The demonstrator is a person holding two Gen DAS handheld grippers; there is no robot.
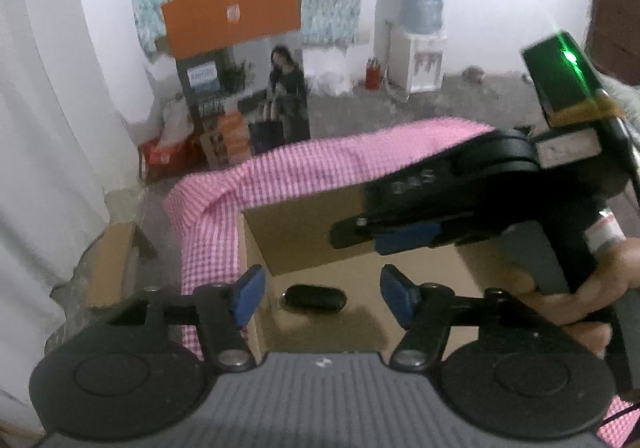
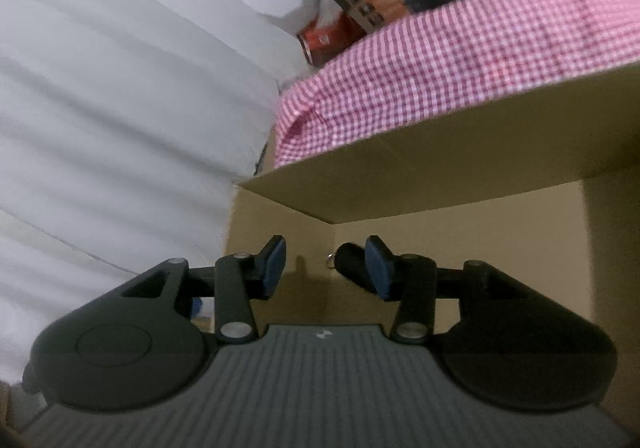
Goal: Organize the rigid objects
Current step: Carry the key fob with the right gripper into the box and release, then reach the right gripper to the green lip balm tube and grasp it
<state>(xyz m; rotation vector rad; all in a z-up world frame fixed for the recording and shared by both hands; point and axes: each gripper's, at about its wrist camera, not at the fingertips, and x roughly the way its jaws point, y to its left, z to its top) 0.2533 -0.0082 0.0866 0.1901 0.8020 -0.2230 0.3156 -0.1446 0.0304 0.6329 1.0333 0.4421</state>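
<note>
Right wrist view: spread right gripper, its blue pad half-hiding a blurred black object in the cardboard box.

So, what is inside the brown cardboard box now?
On the floor of the brown cardboard box lies one black oval key fob with a small metal ring. The right gripper and the box flap cover part of the inside, so more cannot be ruled out.

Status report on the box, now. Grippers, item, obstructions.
Left gripper open, empty. Right gripper open, empty. Black key fob lying on cardboard box floor, between left jaws, untouched. Nothing blocking it.
</note>
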